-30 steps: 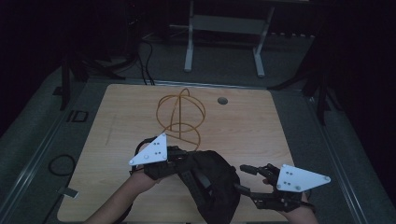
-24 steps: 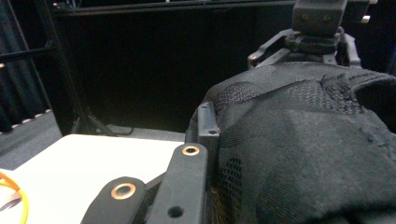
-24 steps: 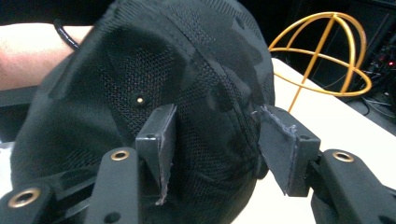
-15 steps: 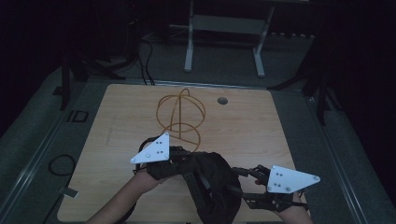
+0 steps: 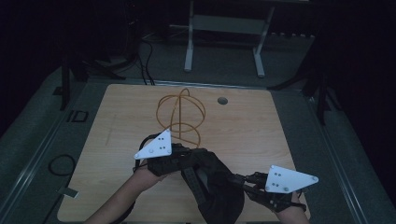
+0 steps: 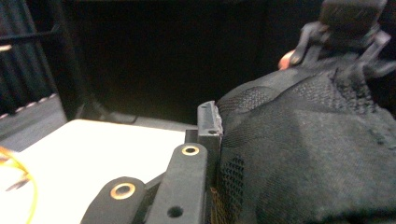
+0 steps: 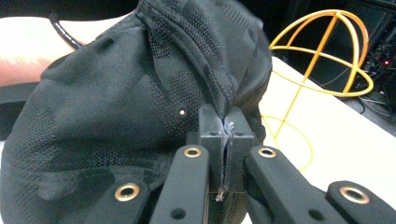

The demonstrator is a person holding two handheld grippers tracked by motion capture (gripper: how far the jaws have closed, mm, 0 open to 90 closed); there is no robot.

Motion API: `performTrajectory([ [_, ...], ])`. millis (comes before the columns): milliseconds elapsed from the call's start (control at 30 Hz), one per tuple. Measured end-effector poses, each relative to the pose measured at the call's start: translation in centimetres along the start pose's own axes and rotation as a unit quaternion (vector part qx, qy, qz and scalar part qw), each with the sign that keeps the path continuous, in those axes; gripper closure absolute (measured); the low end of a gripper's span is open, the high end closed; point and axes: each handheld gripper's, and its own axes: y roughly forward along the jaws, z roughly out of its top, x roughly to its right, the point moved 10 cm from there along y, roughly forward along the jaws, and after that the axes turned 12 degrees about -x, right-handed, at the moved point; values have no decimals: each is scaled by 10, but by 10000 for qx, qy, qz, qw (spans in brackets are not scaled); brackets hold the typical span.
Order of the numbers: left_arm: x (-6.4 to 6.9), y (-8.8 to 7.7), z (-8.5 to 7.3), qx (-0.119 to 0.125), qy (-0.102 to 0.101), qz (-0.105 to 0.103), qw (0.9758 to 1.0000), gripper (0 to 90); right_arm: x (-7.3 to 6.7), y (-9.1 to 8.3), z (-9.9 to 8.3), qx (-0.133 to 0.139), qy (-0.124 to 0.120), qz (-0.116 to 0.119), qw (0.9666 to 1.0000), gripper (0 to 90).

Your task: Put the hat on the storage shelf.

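Observation:
A black mesh cap (image 5: pixel 215 189) lies near the front edge of the wooden table (image 5: pixel 261 126), held between both grippers. My left gripper (image 5: pixel 194 161) comes in from the left and is shut on the cap's (image 6: pixel 303 149) fabric, with its near jaw tip pressed against the cloth. My right gripper (image 5: pixel 234 178) reaches in from the right. Its jaws have just been closing and now pinch a fold of the cap (image 7: pixel 130 93) between the pads of the right gripper (image 7: pixel 224 129). A yellow wire dome stand (image 5: pixel 180 114) rises behind the cap at mid-table.
A round grommet hole (image 5: pixel 222 100) sits in the table's far side. Metal frame legs (image 5: pixel 189 42) stand on the floor beyond. The wire stand (image 7: pixel 327 51) is close behind the cap. A person's forearm (image 7: pixel 28 46) lies to the left of the cap.
The right gripper has slid left to the cap and its jaws have come together on the fabric. The left gripper and the cap have stayed put.

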Motion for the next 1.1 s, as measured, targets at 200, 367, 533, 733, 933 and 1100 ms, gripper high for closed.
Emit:
performTrajectory([
  [200,-1,0,1,-128,-36,193,9997,787,7,-8,2,186,205,23,9996,888],
  [367,-6,0,-4,-375,-25,393,9985,731,13,-17,3,302,314,-45,9990,888],
  [533,-14,-4,-10,-383,-218,528,9976,718,23,-28,0,375,463,-241,9979,888],
  [733,-23,-8,-24,-655,-310,928,9930,708,36,-41,-4,494,652,-481,9955,888],
  [933,-32,-17,-41,-832,-458,1273,9873,672,53,-51,-7,589,831,-813,9915,888],
  [1100,-37,-28,-54,-937,-561,1454,9833,664,66,-56,-5,595,853,-1111,9884,888],
])
